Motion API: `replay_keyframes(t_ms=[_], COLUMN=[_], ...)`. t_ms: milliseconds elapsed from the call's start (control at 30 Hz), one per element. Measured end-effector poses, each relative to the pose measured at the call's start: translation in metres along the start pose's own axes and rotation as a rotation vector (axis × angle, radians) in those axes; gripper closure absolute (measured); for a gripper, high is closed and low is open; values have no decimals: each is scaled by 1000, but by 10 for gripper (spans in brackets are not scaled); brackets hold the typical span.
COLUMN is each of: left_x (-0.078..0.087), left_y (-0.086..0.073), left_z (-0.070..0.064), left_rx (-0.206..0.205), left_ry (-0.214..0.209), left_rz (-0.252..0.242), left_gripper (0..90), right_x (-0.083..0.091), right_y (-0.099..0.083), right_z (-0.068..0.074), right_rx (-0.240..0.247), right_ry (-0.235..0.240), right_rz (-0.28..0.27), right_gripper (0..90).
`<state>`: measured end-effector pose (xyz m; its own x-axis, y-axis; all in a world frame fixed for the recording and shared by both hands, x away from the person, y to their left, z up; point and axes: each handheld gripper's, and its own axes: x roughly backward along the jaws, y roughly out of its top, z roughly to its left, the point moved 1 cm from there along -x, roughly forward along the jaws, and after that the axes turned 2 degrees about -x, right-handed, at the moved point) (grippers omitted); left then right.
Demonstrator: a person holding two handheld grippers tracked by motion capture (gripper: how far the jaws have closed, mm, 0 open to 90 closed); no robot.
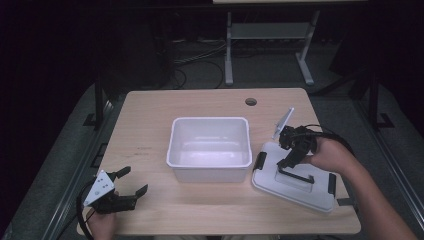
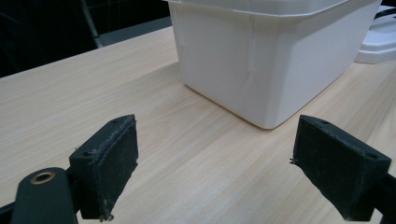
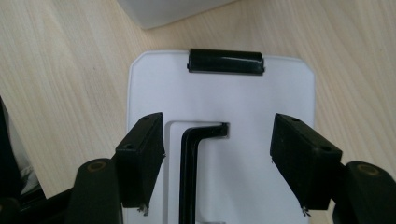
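Note:
An empty white plastic bin (image 1: 210, 148) stands in the middle of the wooden table; its near corner (image 2: 268, 51) fills the top of the left gripper view. A white lid (image 1: 295, 177) with a black handle (image 3: 189, 172) and black end clips (image 3: 226, 61) lies flat to the bin's right. My right gripper (image 1: 288, 161) hovers open just above the lid, its jaws either side of the handle (image 1: 296, 176), holding nothing. My left gripper (image 1: 132, 181) rests open near the table's front left corner, aimed at the bin, with bare table between its fingers (image 2: 109, 163).
A round cable hole (image 1: 251, 101) sits near the table's far edge. Bare wood (image 1: 145, 125) stretches left of the bin. Behind the table stands a white desk frame (image 1: 270, 45) with cables on the floor. Both cables trail from the grippers.

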<state>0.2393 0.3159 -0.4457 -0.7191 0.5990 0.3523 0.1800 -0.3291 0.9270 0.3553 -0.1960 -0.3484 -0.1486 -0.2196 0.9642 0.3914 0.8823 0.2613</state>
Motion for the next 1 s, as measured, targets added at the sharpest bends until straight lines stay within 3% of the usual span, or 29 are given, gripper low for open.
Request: replay_keyframes(t_ms=[1000], left_x=[0], left_y=[0], left_z=[-1], left_rx=[-4], left_ry=[4], left_rz=[3], left_gripper=[135], right_x=[-22], right_y=[-38], right_z=[-1], right_rx=[-53], right_ry=[25], right_rz=[-1], right_gripper=[345])
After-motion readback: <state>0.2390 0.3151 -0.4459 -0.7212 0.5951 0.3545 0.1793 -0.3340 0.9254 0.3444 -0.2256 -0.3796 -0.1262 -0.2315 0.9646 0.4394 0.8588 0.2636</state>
